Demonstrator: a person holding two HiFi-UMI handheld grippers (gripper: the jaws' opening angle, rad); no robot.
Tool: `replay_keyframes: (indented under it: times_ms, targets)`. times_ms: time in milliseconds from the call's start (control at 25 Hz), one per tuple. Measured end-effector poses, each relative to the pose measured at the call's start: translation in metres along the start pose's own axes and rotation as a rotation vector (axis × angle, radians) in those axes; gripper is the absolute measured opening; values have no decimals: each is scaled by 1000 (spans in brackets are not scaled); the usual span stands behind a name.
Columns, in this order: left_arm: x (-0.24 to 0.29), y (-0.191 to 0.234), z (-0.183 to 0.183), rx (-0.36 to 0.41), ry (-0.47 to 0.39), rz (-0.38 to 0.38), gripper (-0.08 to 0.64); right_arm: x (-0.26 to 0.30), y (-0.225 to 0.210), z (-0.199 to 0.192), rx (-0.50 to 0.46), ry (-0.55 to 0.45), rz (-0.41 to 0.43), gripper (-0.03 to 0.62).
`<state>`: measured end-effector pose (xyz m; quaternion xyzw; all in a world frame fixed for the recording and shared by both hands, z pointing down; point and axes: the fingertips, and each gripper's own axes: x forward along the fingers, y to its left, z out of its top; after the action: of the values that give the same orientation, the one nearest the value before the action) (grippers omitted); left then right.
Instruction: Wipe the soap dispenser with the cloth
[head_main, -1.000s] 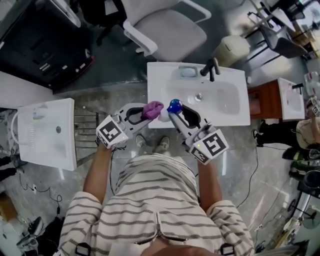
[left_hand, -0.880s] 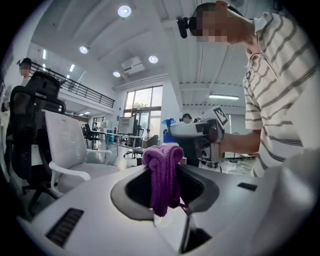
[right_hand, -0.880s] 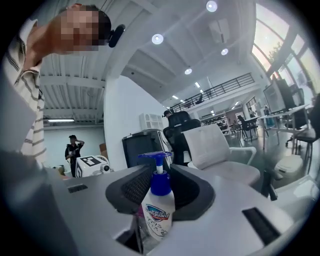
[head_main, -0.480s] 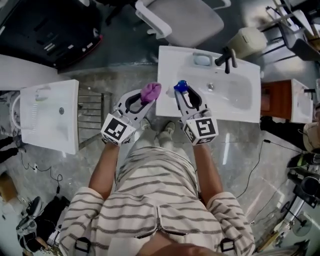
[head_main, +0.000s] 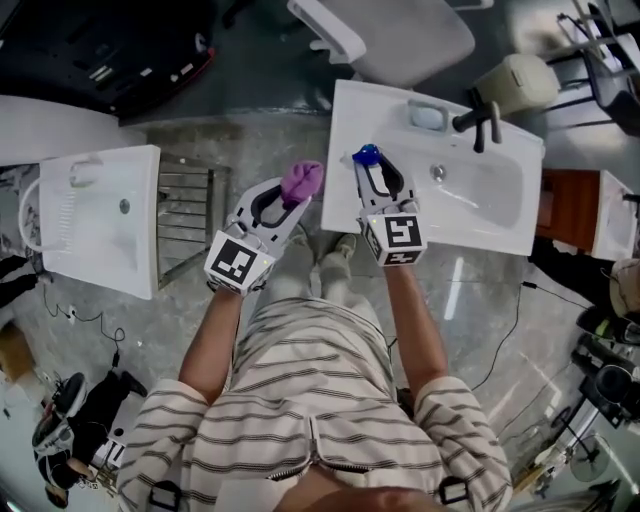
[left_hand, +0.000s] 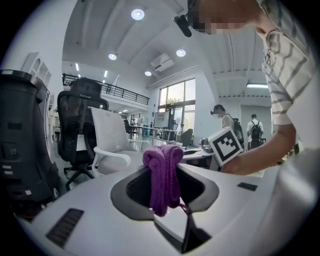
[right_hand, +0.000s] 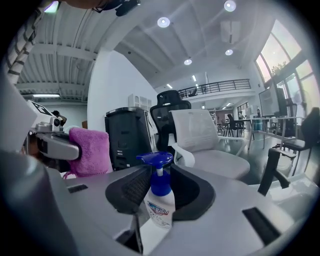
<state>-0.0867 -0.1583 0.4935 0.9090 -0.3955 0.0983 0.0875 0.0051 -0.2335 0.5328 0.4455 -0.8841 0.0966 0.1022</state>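
Gripping the bunched purple cloth (left_hand: 161, 175), the left tongs (head_main: 284, 202) are closed on its fold. The right tongs (head_main: 368, 170) are clamped on the soap dispenser (right_hand: 159, 200), their jaws fairly wide around its white body. In the head view the right tongs reach over the near left corner of the washbasin (head_main: 345, 125). The left tongs hang just outside its left edge over bare floor (head_main: 250, 150), with a gap between the two pairs. Beyond the right tongs stand the tap (head_main: 478, 118) and an office chair (head_main: 400, 35). Only the right gripper view shows the dispenser's label; from overhead just its blue pump shows. No view shows whether its base rests on the basin.
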Motion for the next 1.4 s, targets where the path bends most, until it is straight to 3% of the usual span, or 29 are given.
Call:
replay_keyframes:
  times_ms: [120,720,920,1120,1400]
  targets:
    - [1,4,-5,11,4,7,120,12,-3,-11,-6,21,-7,130]
    - [7,5,-16,-79,7,-24,120,48,-8,-58,24,125,-11,133]
    - [9,3,-18,-56,22,-27,120,52,-10,-57,68,133,-10,140]
    - [9,-2,-17,-58,22,-22,120,49,-6,-56,72,137,-5,196]
    - [10,-1,-14,-93,9,40,118,28,-6,-50,77,136,-36,207]
